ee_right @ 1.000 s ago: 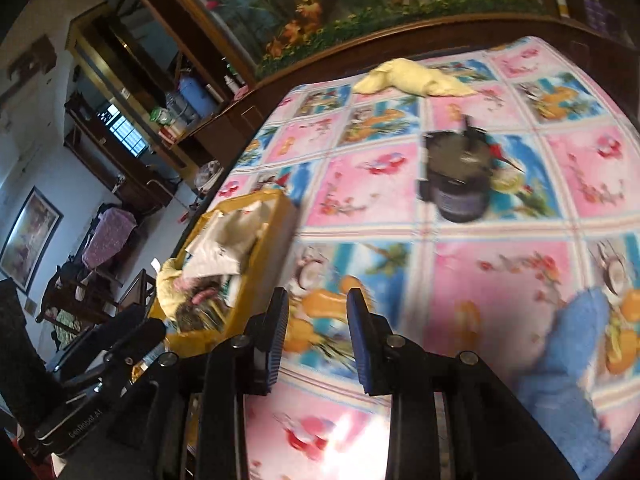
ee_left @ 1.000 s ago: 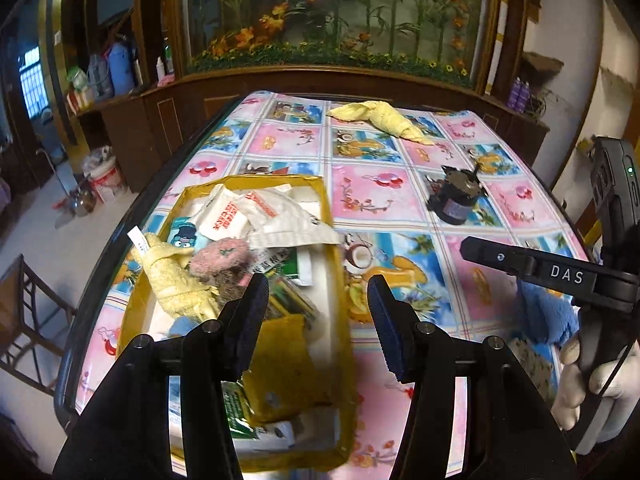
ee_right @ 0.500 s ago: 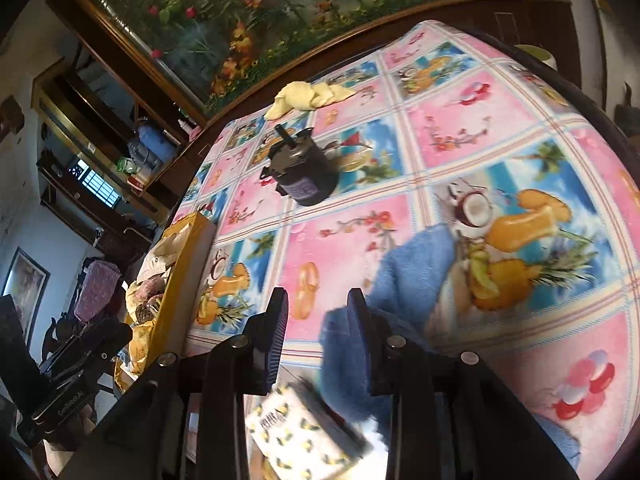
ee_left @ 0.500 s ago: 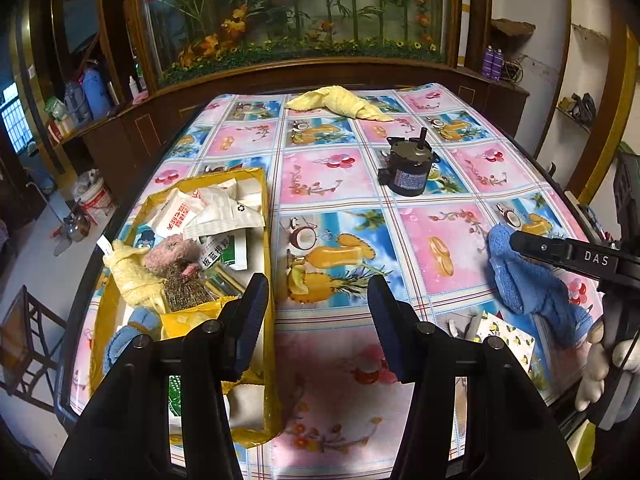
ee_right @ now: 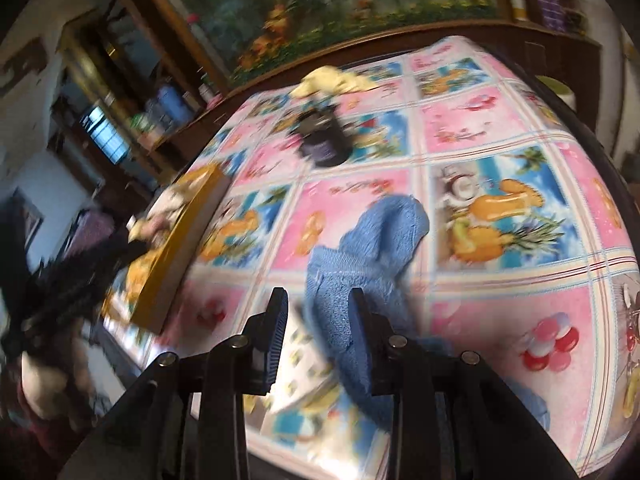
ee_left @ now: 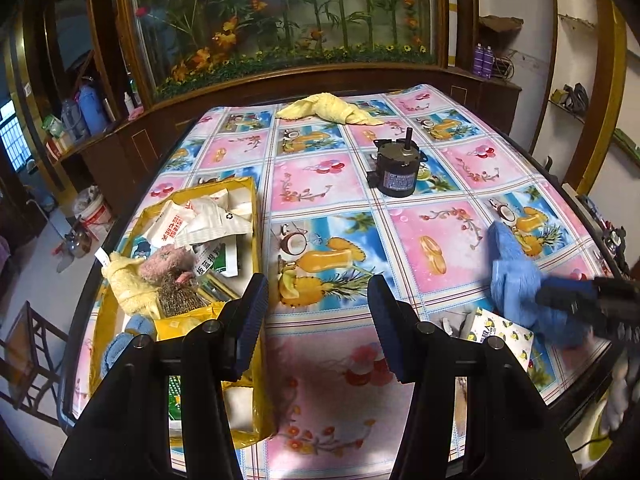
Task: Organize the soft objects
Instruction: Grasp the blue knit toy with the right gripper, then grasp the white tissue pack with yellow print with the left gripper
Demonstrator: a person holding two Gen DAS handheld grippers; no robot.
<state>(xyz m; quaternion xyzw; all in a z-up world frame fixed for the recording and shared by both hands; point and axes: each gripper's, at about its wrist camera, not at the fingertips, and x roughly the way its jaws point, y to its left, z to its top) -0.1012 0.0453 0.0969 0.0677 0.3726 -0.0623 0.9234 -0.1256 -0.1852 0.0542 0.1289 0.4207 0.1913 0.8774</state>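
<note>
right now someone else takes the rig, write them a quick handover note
Left claw: open, holding nothing, above the tablecloth beside the yellow box.
Right claw: open, blue towel between its fingers, not gripped.
Done: a yellow cloth, a pink soft toy and a blue piece sit in the box.
Left: blue towel, then yellow towel at the far edge. The black motor is not soft.

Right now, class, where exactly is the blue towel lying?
In the left wrist view the blue towel lies at the table's right near edge, beside a patterned packet; in the right wrist view it sits between the right gripper fingers.
</note>
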